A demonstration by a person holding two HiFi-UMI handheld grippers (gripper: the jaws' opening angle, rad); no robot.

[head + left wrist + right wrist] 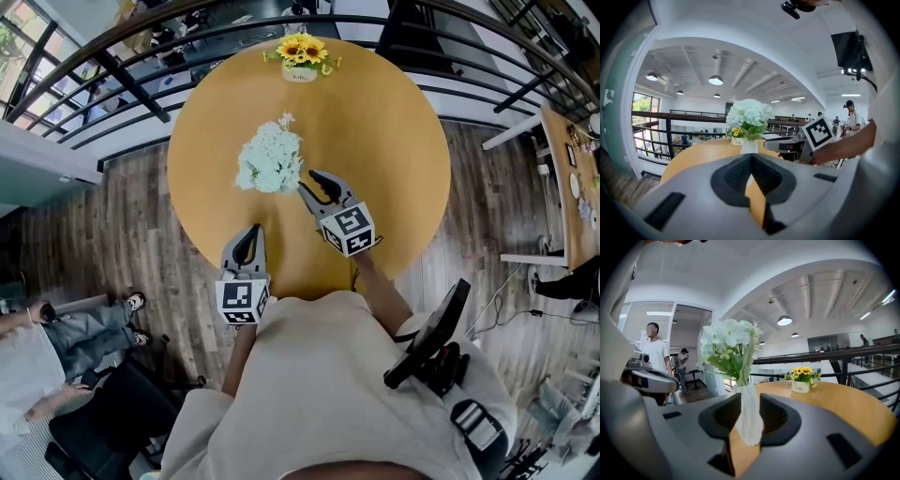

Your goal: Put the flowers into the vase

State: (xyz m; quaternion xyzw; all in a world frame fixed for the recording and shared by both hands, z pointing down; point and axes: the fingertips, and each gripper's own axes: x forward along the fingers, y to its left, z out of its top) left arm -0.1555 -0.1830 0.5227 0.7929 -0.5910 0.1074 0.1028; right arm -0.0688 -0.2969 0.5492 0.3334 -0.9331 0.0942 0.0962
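Observation:
A bunch of white flowers stands in a slim white vase near the middle of the round wooden table. My right gripper reaches in from the near right. The vase sits between its jaws and fills the gap, with the pads against its sides. From above the blooms hide the vase. My left gripper rests at the table's near edge, jaws together and empty, about a hand's width short of the vase. The flowers show beyond it.
A small white pot of sunflowers stands at the table's far edge. A black railing curves behind the table. A person sits at the lower left, and other people stand in the background.

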